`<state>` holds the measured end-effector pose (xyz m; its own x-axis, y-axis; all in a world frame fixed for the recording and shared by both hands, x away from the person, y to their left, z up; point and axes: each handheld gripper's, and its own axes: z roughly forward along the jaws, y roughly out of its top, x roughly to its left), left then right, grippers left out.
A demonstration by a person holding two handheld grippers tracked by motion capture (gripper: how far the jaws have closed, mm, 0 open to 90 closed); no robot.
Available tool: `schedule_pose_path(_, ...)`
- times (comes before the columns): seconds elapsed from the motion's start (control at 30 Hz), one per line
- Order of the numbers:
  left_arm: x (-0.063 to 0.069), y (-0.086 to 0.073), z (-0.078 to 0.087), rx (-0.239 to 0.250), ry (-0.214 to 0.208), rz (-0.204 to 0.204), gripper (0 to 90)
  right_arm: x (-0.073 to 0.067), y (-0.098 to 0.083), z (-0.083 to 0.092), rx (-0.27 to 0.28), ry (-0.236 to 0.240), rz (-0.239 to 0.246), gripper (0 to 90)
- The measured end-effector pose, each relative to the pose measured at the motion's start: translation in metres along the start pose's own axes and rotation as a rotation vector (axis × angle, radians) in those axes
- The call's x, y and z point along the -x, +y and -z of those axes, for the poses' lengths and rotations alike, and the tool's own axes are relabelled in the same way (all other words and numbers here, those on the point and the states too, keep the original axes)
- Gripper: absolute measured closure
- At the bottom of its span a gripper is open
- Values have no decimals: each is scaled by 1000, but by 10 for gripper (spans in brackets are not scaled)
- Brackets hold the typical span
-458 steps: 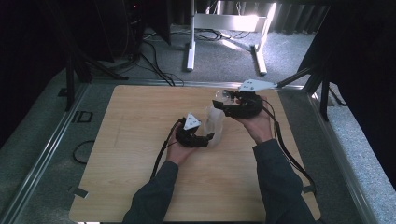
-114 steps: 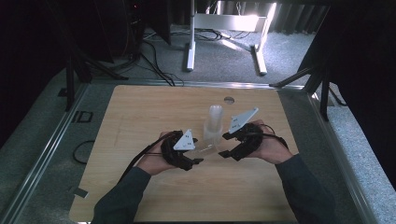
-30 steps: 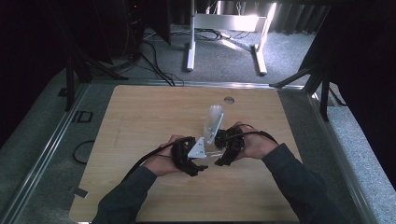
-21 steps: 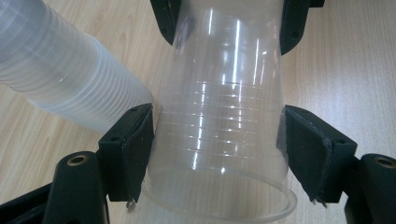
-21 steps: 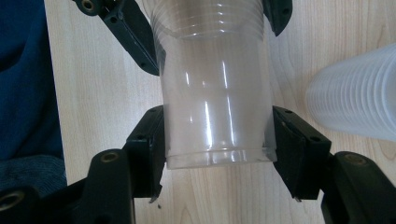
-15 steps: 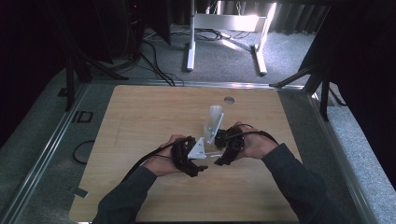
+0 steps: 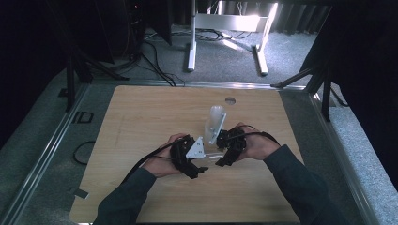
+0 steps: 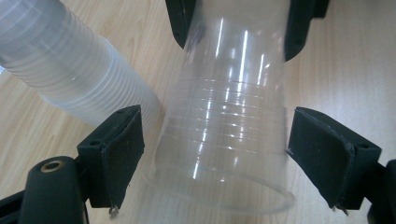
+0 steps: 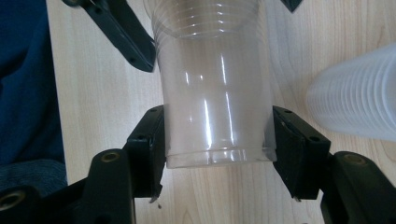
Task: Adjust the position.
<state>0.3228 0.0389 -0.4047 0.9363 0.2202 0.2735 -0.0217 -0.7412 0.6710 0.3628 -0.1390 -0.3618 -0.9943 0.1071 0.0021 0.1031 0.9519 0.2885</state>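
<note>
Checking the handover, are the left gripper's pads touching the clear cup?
Apart. In the left gripper view, both pads of the left gripper stand clear of the cup, wood showing between.

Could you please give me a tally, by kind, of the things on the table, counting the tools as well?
Single clear cup, held at its base by the right tool: 1
Stack of nested cups, lying on the table: 1
Tools, the left tool open around the cup's rim end: 2
Total: 4
</note>
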Motion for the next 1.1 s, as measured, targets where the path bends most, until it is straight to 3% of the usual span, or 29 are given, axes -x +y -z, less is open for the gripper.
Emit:
schedule_pose_path(0.23, -3, -1, 4, 43, -5, 33, 184, 1, -7, 1, 19, -7, -16, 413)
schedule_pose_path(0.37, -6, -2, 8, 77, -18, 65, 179, 3, -10, 4, 60, -15, -19, 413)
schedule_pose_path(1.1, -20, -6, 24, 178, -27, 142, 177, 2, -19, 17, 176, -44, -17, 413)
